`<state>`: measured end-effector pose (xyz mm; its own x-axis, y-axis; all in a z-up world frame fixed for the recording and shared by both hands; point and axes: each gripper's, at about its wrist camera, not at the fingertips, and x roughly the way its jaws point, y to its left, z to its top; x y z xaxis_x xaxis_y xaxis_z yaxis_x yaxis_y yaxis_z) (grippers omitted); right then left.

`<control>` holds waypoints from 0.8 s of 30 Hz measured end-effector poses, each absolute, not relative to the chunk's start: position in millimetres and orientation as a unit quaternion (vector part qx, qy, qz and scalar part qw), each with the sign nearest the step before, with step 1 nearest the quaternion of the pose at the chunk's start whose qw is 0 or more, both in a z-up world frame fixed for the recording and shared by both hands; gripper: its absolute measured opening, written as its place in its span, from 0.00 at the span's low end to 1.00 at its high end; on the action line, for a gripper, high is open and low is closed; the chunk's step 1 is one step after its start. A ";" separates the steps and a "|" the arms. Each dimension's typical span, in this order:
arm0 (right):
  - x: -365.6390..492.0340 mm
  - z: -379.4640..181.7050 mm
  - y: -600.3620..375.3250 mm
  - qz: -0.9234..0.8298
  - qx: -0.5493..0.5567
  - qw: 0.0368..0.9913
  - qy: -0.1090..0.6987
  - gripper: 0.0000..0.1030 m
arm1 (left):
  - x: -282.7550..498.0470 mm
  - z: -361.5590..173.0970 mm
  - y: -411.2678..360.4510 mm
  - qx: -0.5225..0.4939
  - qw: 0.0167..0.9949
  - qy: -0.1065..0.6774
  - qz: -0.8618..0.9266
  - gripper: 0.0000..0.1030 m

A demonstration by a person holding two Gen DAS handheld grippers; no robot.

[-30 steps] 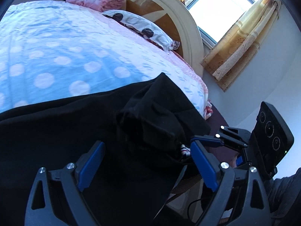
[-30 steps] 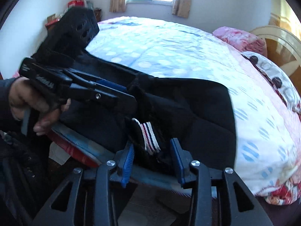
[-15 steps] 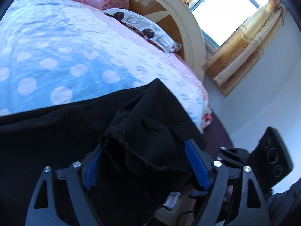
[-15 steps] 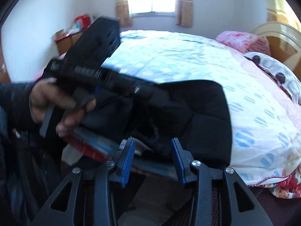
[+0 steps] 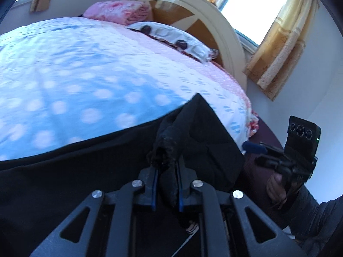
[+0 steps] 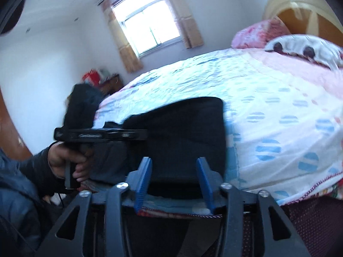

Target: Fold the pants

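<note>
Black pants [image 5: 90, 171] lie across the near edge of the bed, also seen in the right wrist view [image 6: 184, 132]. My left gripper [image 5: 166, 171] is shut on a bunched fold of the pants' edge and holds it raised. It shows from the side in the right wrist view [image 6: 103, 133]. My right gripper [image 6: 172, 171] is open and empty, just in front of the pants' near edge at the bed's side. It also shows at the right of the left wrist view [image 5: 255, 147].
The bed has a blue-and-pink dotted cover [image 5: 75, 75]. Pillows [image 5: 171, 36] and a curved headboard [image 5: 210, 27] are at the far end. Curtained windows [image 6: 148, 25] are on the walls. A cluttered wooden stand [image 6: 100, 81] is in the far corner.
My left gripper has closed on the bunched pants edge and lifted it. My right gripper has let go of the cloth and drawn back, open.
</note>
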<state>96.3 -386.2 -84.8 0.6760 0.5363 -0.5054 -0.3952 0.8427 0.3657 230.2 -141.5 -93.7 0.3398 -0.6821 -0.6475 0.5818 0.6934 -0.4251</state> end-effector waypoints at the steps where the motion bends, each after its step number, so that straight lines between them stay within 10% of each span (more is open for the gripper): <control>1: 98.2 -85.8 -383.9 0.257 0.116 0.907 0.313 0.49 | 231.5 -93.1 -129.7 -0.058 0.819 0.427 -0.378 0.14; 24: 103.3 -100.5 -302.9 0.301 -0.011 0.884 0.357 0.50 | 258.2 -128.4 0.0 -0.123 0.797 0.515 -0.290 0.14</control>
